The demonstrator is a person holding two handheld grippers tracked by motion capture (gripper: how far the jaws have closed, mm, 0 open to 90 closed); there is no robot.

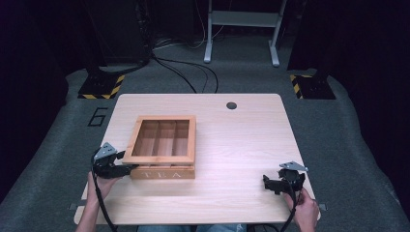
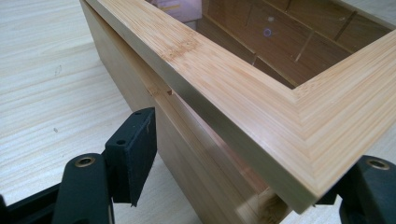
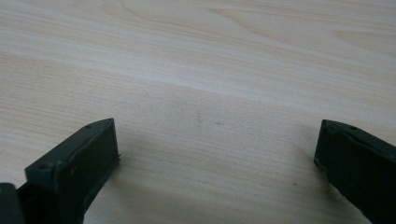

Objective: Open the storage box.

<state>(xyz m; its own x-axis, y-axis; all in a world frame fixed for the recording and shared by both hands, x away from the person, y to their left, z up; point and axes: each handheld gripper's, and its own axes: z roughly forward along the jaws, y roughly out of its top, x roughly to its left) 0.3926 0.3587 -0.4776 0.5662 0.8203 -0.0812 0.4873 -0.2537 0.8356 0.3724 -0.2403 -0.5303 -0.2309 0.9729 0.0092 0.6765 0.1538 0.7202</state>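
High view, box: wooden tea box [image 1: 162, 147] lies on the table [image 1: 241, 145], left of centre, glass-paned lid slightly raised.
High view, left tongs [image 1: 126, 168]: at the box's near-left corner.
High view, right tongs [image 1: 267, 182]: near the table's right edge, well apart from the box.
Left gripper view: jaws spread, straddling the lid [image 2: 243, 98] corner.
Right gripper view: jaws spread over bare table, holding nothing.

high view: fixed overhead, facing forward and down over the whole table [image 1: 241, 140]. left gripper view: very close, along the jaws onto the near corner of the tea box [image 2: 243, 98], shared with high view. right gripper view: close, onto bare tabletop.
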